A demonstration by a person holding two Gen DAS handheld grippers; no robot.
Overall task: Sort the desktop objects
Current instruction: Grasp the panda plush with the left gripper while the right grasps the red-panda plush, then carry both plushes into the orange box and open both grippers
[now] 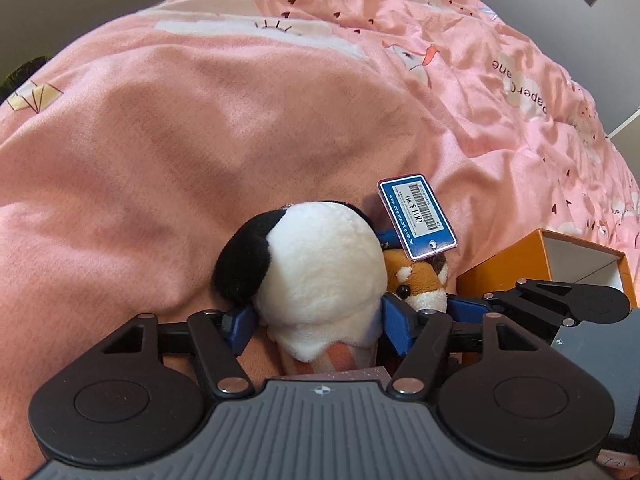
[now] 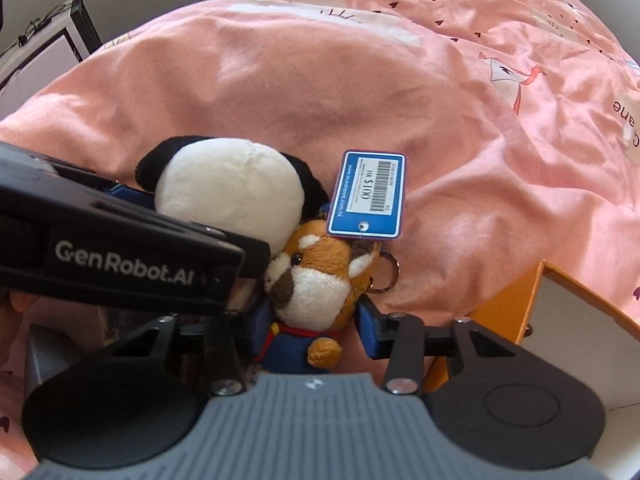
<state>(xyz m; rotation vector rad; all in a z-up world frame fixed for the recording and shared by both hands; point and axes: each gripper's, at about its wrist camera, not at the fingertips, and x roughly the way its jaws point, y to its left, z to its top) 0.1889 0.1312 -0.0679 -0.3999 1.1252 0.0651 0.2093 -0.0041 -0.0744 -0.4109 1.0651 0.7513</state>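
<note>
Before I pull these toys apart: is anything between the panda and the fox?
Nothing: the panda presses straight against the fox head, shown in the right wrist view. The price tag hangs beside them, not between.

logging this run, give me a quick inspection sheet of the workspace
surface: pink printed duvet, rumpled
job's things: panda plush and fox plush side by side; blue HK$100 price tag and key ring by the fox
clutter: open orange box to the right
grippers: left tool around the panda; right tool around the fox; firmness of grip unclear
cables: nothing seen
surroundings: dark framed panel far left
</note>
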